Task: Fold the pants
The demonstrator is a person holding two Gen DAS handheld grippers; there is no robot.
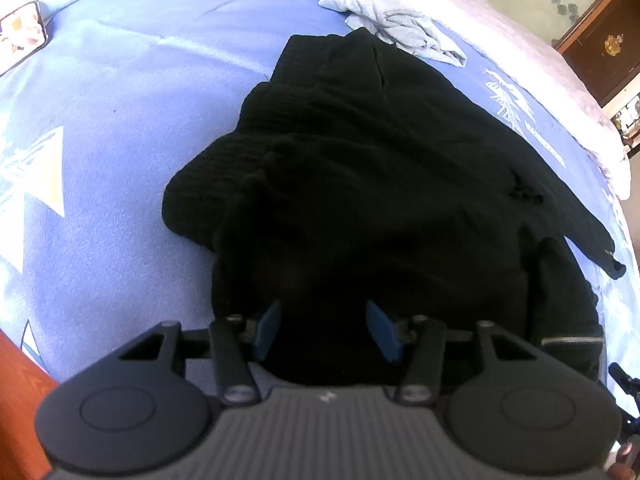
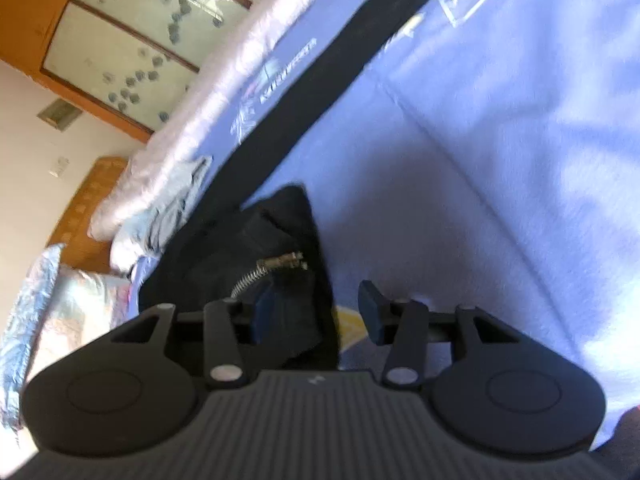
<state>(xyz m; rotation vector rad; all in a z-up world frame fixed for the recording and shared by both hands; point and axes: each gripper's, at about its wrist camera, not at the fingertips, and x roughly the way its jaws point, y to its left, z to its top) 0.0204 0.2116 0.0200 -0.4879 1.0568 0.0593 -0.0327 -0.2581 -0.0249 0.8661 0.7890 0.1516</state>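
Note:
Black pants [image 1: 360, 168] lie bunched on a blue bedsheet [image 1: 120, 140], one leg stretching off to the right. My left gripper [image 1: 326, 330] is open, its blue pads either side of the near edge of the black fabric. In the right wrist view the pants [image 2: 280, 264] show a metal zipper [image 2: 272, 266] and one long leg [image 2: 352, 56] running away across the sheet. My right gripper [image 2: 316, 316] is open, with the fabric edge between its jaws next to the left pad; the right pad is over bare sheet.
A grey garment [image 1: 400, 20] lies crumpled beyond the pants, and also shows in the right wrist view [image 2: 160, 208]. A phone [image 1: 20, 32] lies at the far left on the sheet. A wooden cabinet [image 1: 600, 40] stands beyond the bed. A pillow [image 2: 60, 312] is at the left.

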